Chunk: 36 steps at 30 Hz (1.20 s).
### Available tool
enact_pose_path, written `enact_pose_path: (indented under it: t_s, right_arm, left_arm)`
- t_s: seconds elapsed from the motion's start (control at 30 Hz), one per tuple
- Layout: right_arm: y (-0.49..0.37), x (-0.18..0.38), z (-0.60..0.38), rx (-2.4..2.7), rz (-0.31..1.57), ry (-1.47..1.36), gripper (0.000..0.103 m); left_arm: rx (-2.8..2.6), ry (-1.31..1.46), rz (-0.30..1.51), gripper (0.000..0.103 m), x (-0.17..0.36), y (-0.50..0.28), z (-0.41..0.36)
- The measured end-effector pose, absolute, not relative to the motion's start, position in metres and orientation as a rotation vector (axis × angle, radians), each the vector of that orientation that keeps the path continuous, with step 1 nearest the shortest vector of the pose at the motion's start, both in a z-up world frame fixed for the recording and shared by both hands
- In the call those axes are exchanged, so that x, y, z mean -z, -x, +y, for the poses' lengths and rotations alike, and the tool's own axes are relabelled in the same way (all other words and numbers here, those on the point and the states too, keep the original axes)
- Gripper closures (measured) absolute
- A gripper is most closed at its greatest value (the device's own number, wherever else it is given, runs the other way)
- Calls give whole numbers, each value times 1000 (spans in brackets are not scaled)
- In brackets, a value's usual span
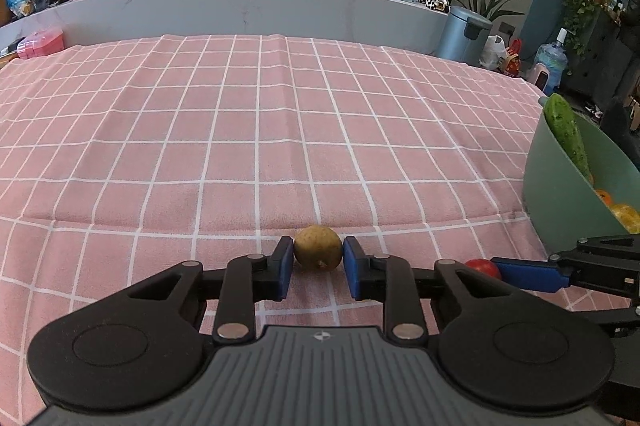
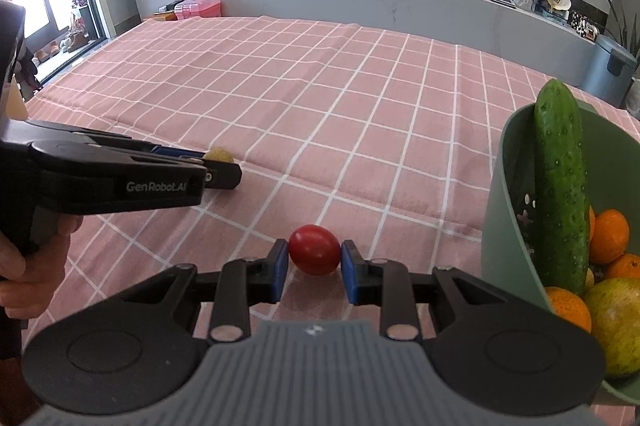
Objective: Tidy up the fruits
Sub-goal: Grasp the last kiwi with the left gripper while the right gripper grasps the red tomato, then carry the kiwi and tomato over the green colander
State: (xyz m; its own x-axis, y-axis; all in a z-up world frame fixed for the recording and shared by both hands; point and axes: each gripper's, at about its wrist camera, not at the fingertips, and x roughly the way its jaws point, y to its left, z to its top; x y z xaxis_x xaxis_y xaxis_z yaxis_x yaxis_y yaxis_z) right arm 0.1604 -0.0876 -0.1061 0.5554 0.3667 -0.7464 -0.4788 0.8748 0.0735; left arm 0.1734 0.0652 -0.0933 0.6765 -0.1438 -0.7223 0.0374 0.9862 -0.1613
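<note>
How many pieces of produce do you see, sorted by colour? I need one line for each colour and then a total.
Red: 1, the small red tomato between the right tongs.
Tan-brown: 1, the round tan-brown fruit between the left tongs.
Green: 1, the long green cucumber in the green plastic basket.
Orange: 3 visible.
Yellow-green: 1.
Total: 7 visible.

Open cloth (image 1: 240, 130) ahead, bowl (image 2: 516, 226) rightward

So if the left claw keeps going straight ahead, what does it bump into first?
The small brown fruit. It already sits between the left claw's blue fingers, which look pressed against its sides. Beyond it there is only pink checked tablecloth up to the far edge, as far as this view shows.
</note>
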Motion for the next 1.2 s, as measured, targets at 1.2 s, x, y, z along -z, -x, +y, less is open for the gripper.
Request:
enact_pose_path:
  t_s: [1.2]
  right_arm:
    - [-117,10,-173,-509,620,269,79]
  left_arm:
    - [207,221,864,73,15,-139,-26]
